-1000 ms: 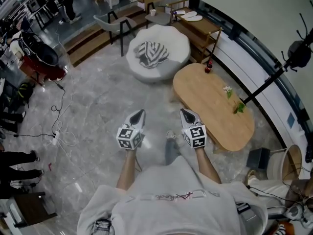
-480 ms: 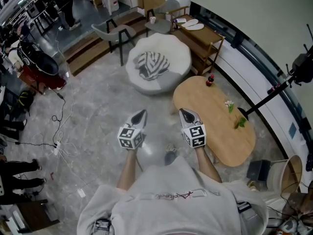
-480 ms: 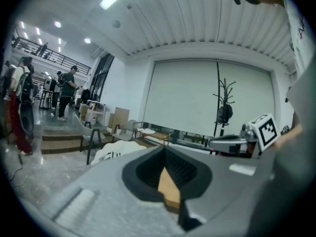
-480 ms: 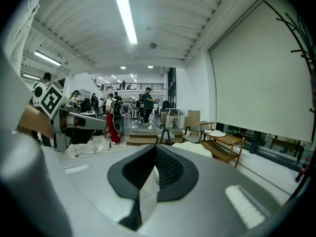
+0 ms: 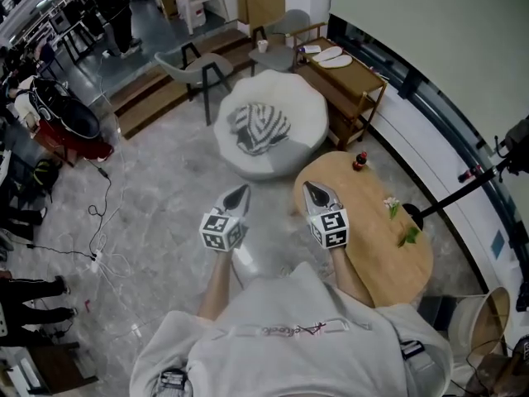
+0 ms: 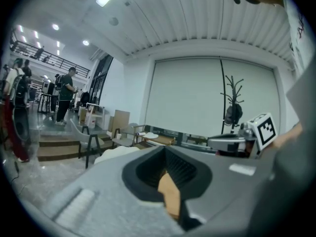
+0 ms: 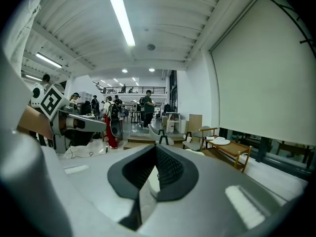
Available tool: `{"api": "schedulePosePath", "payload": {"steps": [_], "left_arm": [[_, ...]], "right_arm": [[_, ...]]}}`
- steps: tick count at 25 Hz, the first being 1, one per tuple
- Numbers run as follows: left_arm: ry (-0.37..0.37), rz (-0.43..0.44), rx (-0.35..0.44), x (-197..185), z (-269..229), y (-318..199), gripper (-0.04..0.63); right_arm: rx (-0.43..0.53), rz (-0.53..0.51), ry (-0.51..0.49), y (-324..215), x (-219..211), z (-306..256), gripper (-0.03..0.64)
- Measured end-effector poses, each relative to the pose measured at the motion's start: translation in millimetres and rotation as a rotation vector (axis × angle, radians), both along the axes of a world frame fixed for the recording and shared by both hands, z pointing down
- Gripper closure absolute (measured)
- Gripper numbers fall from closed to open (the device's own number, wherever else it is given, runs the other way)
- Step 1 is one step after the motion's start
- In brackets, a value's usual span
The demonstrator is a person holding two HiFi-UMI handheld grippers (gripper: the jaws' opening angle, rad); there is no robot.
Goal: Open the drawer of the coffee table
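Observation:
The coffee table [image 5: 376, 230] is an oval light-wood top at the right of the head view, and no drawer shows on it. A small red bottle [image 5: 360, 162], a white flower sprig [image 5: 391, 206] and a green leaf [image 5: 407, 236] lie on it. My left gripper [image 5: 238, 193] is held out level over the grey floor, left of the table, shut and empty. My right gripper [image 5: 312, 189] is also shut and empty, its tip just by the table's left end. In the left gripper view the closed jaws frame a sliver of the wooden table [image 6: 171, 195].
A white round pouf [image 5: 281, 143] with a striped cloth [image 5: 258, 126] stands ahead of the grippers. A wooden bench [image 5: 351, 73] and chairs [image 5: 198, 63] are behind it. A black stand [image 5: 467, 179] leans over the table's right side. Cables [image 5: 99, 251] trail at left.
The person has walked forward: the table and pouf have slid down the head view and come nearer. Both grippers keep their pose, still shut, the right one now beside the table's end.

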State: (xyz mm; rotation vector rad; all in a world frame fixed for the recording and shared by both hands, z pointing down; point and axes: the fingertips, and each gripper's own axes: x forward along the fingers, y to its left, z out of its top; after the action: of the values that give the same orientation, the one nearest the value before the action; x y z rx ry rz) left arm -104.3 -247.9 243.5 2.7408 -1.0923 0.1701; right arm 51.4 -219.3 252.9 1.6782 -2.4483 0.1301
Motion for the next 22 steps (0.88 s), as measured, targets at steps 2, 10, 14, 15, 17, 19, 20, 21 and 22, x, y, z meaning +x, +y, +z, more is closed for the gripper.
{"api": "schedulePosePath", "payload": {"steps": [2, 10, 14, 15, 17, 19, 20, 21, 22], "left_arm": [[0.000, -0.011, 0.005, 4.6, 0.2, -20.3, 0.594], [0.004, -0.054, -0.016, 13.2, 11.3, -80.9, 0.595], [0.001, -0.058, -0.025, 17.0, 18.5, -94.7, 0.595], [0.000, -0.058, -0.026, 17.9, 20.4, -97.3, 0.595], [-0.003, -0.057, -0.033, 19.2, 24.1, -101.2, 0.595], [-0.003, -0.053, -0.042, 19.0, 26.1, -104.3, 0.595], [-0.003, -0.049, -0.047, 18.7, 26.4, -106.0, 0.595], [-0.002, -0.044, -0.051, 19.0, 26.6, -107.7, 0.595], [-0.001, -0.038, -0.054, 20.6, 26.7, -109.5, 0.595]], "right_arm": [[0.009, -0.012, -0.002, -22.2, 5.1, -0.4, 0.612], [0.010, -0.052, 0.000, -90.5, 14.6, 5.1, 0.612], [0.002, -0.059, -0.002, -107.8, 16.5, 9.7, 0.612], [0.001, -0.061, -0.003, -110.5, 16.6, 10.8, 0.612], [-0.004, -0.064, -0.006, -114.1, 16.1, 13.9, 0.612], [-0.013, -0.064, -0.007, -116.3, 14.3, 16.4, 0.612], [-0.016, -0.064, -0.006, -117.3, 13.2, 16.6, 0.612], [-0.018, -0.061, -0.004, -118.0, 12.5, 16.4, 0.612], [-0.020, -0.058, -0.001, -118.5, 12.9, 16.3, 0.612]]}}
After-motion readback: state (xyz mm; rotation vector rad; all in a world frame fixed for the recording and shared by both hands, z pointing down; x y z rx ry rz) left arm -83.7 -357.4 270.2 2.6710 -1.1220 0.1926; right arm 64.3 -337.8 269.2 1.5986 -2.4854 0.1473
